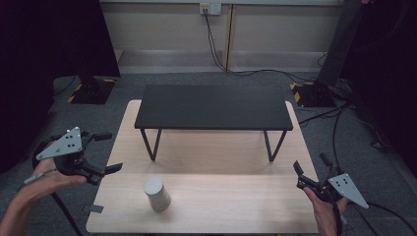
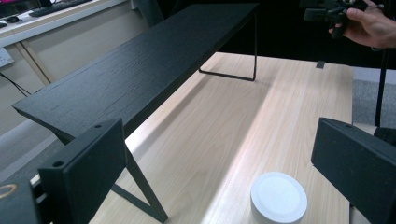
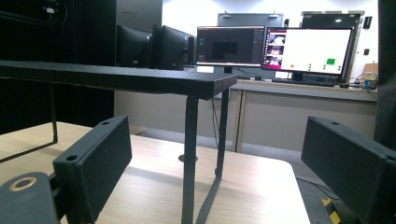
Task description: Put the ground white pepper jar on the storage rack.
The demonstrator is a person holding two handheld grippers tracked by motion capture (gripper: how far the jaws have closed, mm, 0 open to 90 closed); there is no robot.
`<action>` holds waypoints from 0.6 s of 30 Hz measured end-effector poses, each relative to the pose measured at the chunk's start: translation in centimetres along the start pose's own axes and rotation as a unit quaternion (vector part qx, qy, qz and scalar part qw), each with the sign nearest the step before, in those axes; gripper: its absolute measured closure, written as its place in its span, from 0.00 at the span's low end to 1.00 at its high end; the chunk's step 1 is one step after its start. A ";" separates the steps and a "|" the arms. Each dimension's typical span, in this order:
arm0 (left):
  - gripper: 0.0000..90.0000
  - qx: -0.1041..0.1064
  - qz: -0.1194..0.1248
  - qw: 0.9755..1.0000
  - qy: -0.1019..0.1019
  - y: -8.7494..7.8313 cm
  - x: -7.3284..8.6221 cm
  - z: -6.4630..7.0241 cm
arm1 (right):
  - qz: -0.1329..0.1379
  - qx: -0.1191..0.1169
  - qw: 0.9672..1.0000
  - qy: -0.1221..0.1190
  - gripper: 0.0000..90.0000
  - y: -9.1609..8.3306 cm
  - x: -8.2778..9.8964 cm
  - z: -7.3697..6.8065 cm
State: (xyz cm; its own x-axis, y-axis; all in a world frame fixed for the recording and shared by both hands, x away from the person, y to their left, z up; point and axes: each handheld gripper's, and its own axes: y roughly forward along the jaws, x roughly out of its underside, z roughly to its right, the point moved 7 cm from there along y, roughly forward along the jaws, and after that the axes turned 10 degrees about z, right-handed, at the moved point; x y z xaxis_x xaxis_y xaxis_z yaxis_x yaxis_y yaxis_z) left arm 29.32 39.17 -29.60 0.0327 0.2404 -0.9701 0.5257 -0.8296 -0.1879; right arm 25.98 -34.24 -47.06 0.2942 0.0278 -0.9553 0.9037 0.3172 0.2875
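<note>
A pale wooden table (image 1: 275, 196) seen from above, with a low black shelf (image 1: 214, 106) on thin metal legs across its far half. A small white cylinder (image 1: 156, 193) stands upright on the near half, at about 7 o'clock from the table's centre, touching nothing.

The left gripper (image 1: 101, 153) hovers off the table's left edge, at 9 o'clock from the cylinder, jaws spread wide and empty. In the left gripper view the cylinder's (image 2: 278, 198) round top sits low between the jaws but well ahead of them.

The right gripper (image 1: 311, 169) hangs at the table's right edge, about 3 o'clock, well apart from the cylinder. Its jaws are also released and empty, pointing at the shelf's (image 3: 116, 77) end leg.

This looks like the approach step, nothing grasped yet. The left gripper is nearer, so the likely next move is to bring it in over the table, lower the open jaws to either side of the cylinder, and close on its wall without tipping it.
</note>
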 end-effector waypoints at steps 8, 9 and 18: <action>0.03 0.001 -0.012 1.000 0.008 -0.3 -0.7 0.0 | 0.004 0.002 1.000 0.001 0.09 -0.1 -0.1 0.1; 0.03 0.002 -0.015 1.000 0.009 -0.3 -0.8 0.0 | 0.004 0.001 1.000 0.000 0.09 -0.1 -0.1 0.1; 0.03 0.007 -0.044 0.999 0.007 -0.5 -0.8 0.2 | 0.005 -0.001 1.000 0.002 0.09 0.1 -0.1 0.0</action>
State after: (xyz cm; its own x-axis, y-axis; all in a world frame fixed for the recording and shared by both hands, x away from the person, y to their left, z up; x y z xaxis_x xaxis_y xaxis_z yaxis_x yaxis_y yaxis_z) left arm 28.90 39.25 -28.74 -0.0014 0.3200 -0.9474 0.5159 -0.8114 -0.2748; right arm 26.02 -34.22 -46.97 0.3024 0.0339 -0.9526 0.8999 0.3194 0.2971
